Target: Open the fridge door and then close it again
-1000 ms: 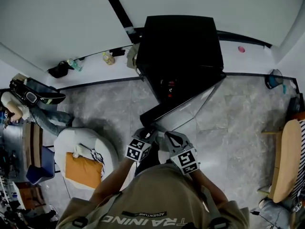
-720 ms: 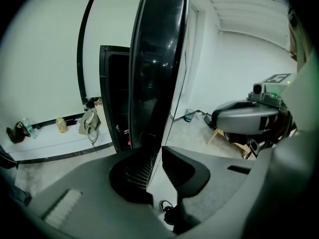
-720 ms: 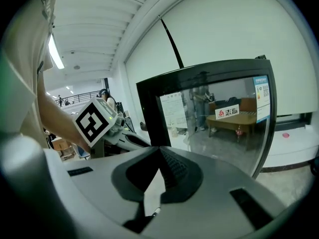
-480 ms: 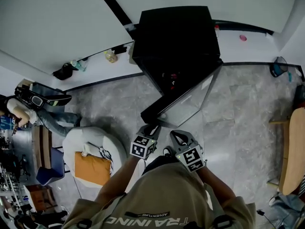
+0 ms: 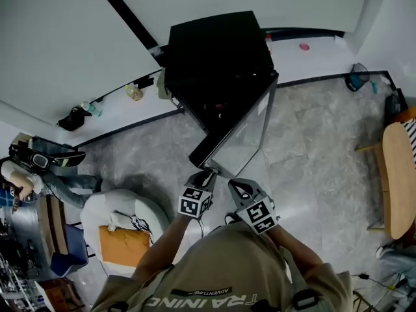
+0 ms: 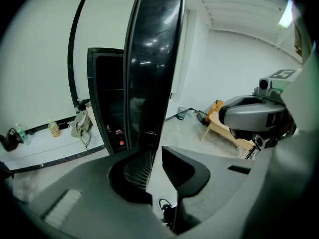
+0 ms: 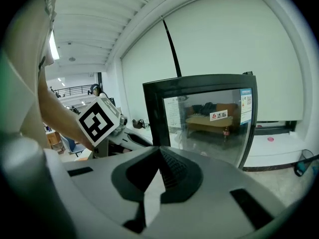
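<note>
The black fridge [image 5: 218,54] stands against the white wall with its glass door [image 5: 239,132] swung out toward me. My left gripper [image 5: 205,174] sits at the door's free edge, jaws a narrow gap apart and pinched on that edge. In the left gripper view the door [image 6: 152,68] is seen edge-on straight ahead of the left gripper [image 6: 155,156], with the dark fridge interior [image 6: 107,98] to its left. My right gripper [image 5: 235,186] hangs just right of the left one, shut and empty. The right gripper [image 7: 159,156] faces the door's glass [image 7: 209,123].
A white beanbag with an orange cushion [image 5: 123,229] lies on the floor at my left. A person [image 5: 26,168] sits further left. A wooden bench [image 5: 398,177] stands at the right and a bin [image 5: 359,80] by the wall. Small items [image 5: 134,93] line the wall ledge.
The door has swung a little wider from the fridge front, with my left gripper staying at its free edge. My head view has shifted. The right gripper stays beside the left.
</note>
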